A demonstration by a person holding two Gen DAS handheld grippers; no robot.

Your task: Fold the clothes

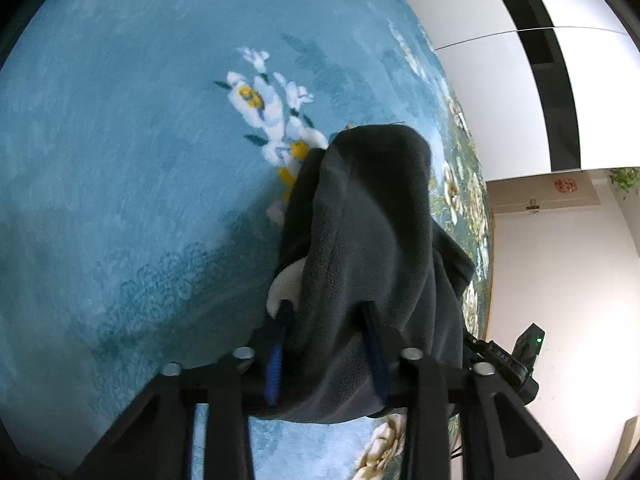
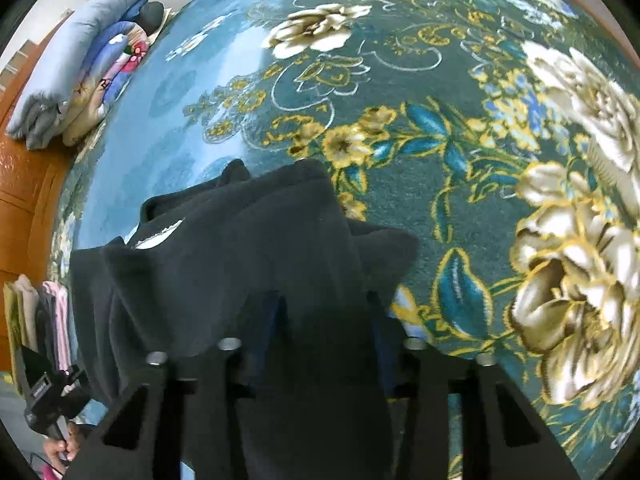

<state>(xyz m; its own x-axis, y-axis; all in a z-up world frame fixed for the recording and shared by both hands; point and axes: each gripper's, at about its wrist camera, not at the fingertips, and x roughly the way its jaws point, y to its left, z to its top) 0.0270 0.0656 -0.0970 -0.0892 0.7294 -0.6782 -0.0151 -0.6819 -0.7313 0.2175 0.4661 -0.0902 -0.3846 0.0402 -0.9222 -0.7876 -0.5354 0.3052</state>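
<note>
At the lower middle of both wrist views, we see the dark fleece garment (image 1: 372, 240) bunched over a blue floral carpet (image 1: 140, 160). Our left tongs (image 1: 328, 316) are clamped on a thick fold of it, the cloth draping over the right finger. Our right tongs (image 2: 324, 300) likewise pinch the garment (image 2: 256, 248). Folded bedding (image 2: 80, 64) lies at upper left of the right view.

Open blue floral blanket (image 1: 120, 160) lies left of the bunched dark fleece (image 1: 360, 240); folded bedding (image 2: 80, 68) crowds one edge.
</note>
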